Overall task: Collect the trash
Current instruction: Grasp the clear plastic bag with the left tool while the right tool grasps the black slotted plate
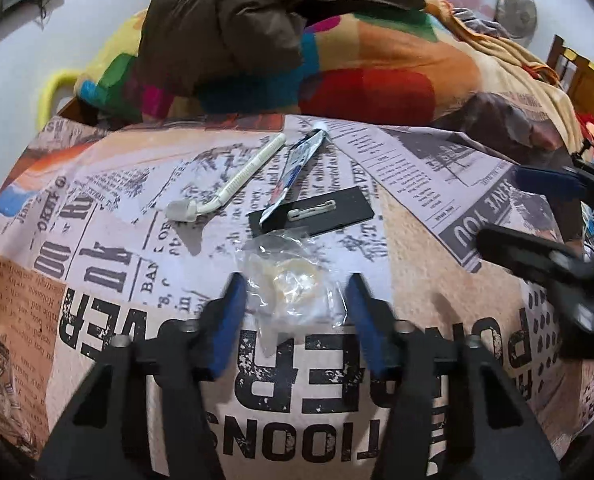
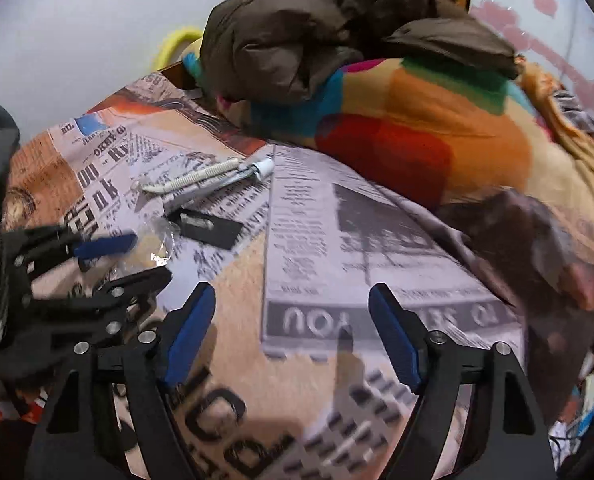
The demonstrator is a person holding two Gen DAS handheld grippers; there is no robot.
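A crumpled clear plastic wrapper (image 1: 293, 280) lies on the newspaper-print bed sheet (image 1: 97, 220), right between the blue pads of my open left gripper (image 1: 295, 292). Behind it lie a black card with a white clip (image 1: 311, 216), a squeezed toothpaste tube (image 1: 297, 164) and a bent white plastic tube (image 1: 233, 184). The right wrist view shows the same wrapper (image 2: 161, 244), card (image 2: 209, 228), toothpaste tube (image 2: 237, 174) and white tube (image 2: 193, 178) at the left. My right gripper (image 2: 293, 312) is open and empty over bare sheet (image 2: 377, 240), to the right of the left gripper (image 2: 109, 260).
A brown jacket (image 1: 257, 20) sits on a colourful folded blanket (image 1: 377, 76) at the back of the bed. A wall is behind, with a yellow loop (image 1: 53, 92) at the left. A wooden chair (image 1: 585, 80) and a fan (image 1: 517, 12) stand at the far right.
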